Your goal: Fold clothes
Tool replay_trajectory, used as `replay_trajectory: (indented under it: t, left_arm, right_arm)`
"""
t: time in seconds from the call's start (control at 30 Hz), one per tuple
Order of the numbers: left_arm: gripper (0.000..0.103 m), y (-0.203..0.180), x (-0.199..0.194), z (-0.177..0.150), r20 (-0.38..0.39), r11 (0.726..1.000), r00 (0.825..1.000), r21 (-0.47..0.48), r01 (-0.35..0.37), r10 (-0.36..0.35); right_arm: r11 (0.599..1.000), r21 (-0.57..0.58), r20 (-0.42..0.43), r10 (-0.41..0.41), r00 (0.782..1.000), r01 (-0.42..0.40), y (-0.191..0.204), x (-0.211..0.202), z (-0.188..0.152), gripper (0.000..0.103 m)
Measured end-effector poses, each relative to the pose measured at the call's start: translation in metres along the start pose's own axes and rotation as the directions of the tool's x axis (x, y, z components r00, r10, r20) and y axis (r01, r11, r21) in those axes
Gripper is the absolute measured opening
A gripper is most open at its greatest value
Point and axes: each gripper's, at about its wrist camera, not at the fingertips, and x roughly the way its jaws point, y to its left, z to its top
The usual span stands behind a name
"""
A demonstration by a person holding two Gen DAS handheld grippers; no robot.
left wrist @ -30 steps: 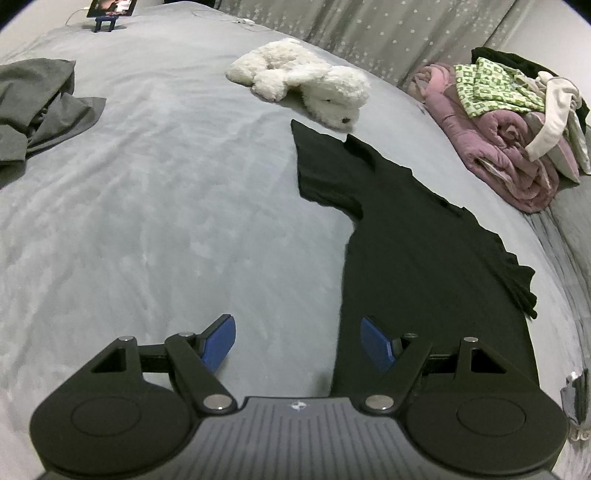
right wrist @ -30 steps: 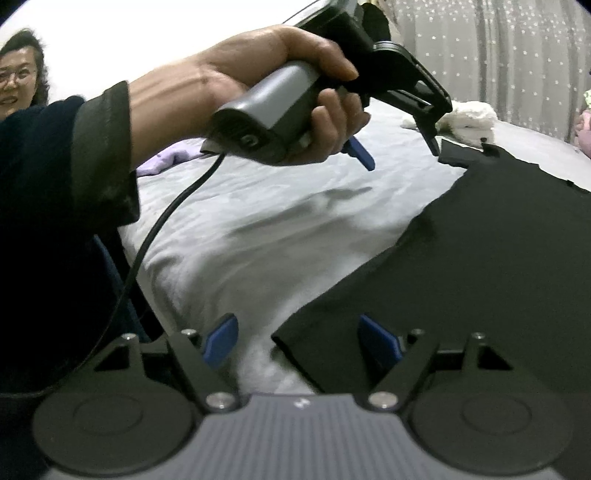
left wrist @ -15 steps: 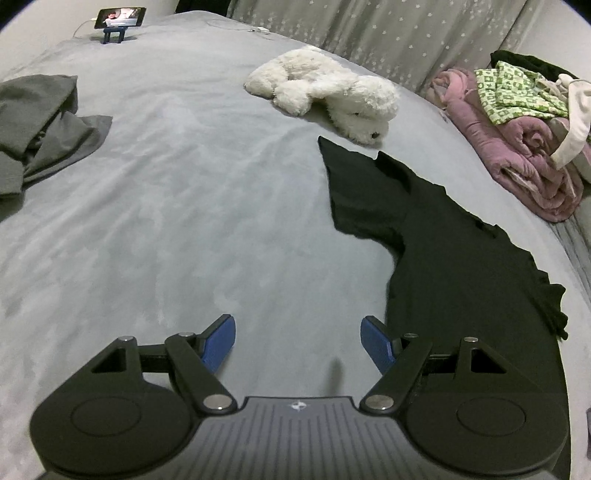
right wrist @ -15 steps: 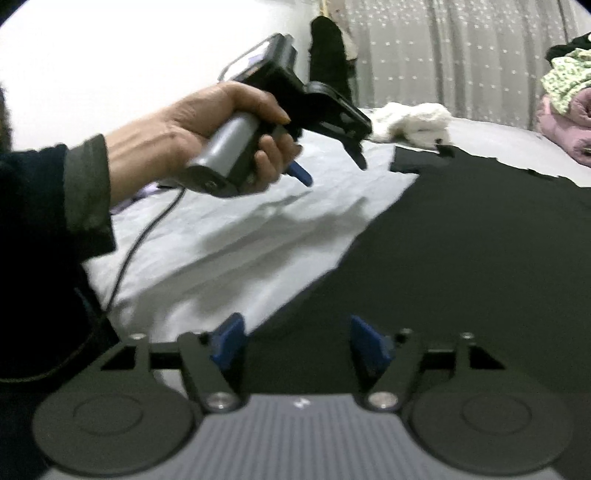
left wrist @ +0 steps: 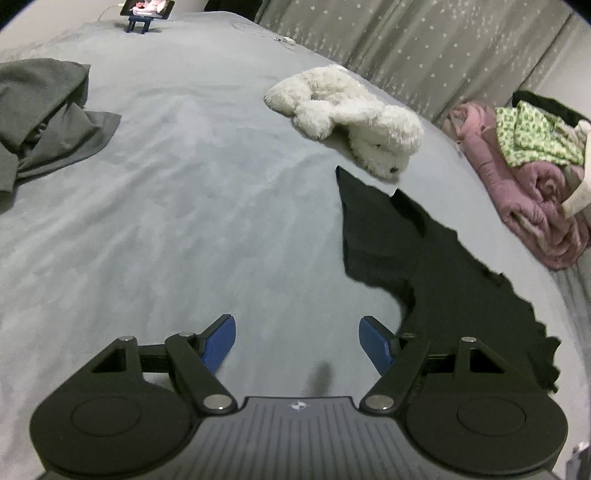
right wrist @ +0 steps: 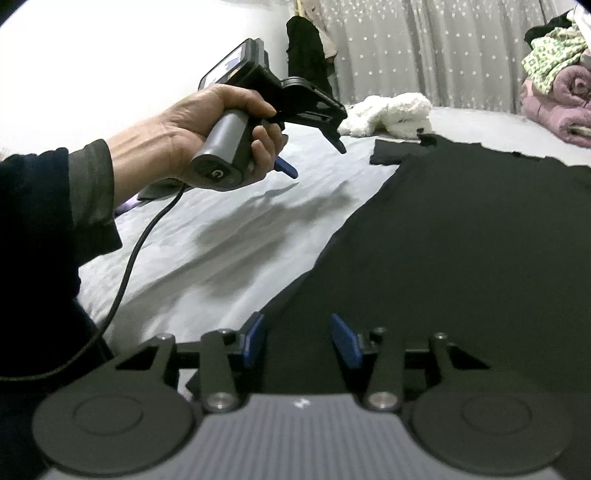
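A black short-sleeved T-shirt (left wrist: pixel 461 295) lies spread flat on the grey bedspread (left wrist: pixel 184 221), one sleeve reaching toward a white plush dog (left wrist: pixel 351 118) just beyond it.

Only the left wrist view shows the crumpled grey garment (left wrist: pixel 44 118) far left of the T-shirt and a small screen on a blue stand (left wrist: pixel 146 7) at the bed's far edge. The left gripper (left wrist: pixel 297 341) hovers over bare bedspread beside the shirt, its blue pads wide apart with nothing between them.

Only the right wrist view shows the person's left hand (right wrist: pixel 207 136) on that gripper's grey handle. The right gripper (right wrist: pixel 299 341) is closing at the T-shirt's bottom hem, with cloth between the pads but not yet pinched.

No writing can be read.
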Motion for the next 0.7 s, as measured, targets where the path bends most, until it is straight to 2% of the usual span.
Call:
replay_trajectory:
  t: [0.23,0.47,0.7]
  left_arm:
    - [0.073,-0.004,0.019,0.010,-0.002,0.992,0.994,-0.054,0.111,-0.111]
    - [0.073,-0.010,0.039,0.016,-0.020,0.988,0.989,-0.051,0.143,-0.144]
    - [0.073,0.006,0.052,0.026,-0.020,0.965,0.983,-0.191,0.178,-0.185]
  right_arm:
    - [1.000,-0.013,0.014,-0.009,1.000,0.009,-0.003,-0.005,0.003,0.044]
    - [1.000,-0.020,0.019,0.020,1.000,-0.020,-0.001,-0.009,-0.002,0.044]
    - [0.999,-0.019,0.013,0.030,0.999,-0.030,0.000,-0.003,-0.005,0.044]
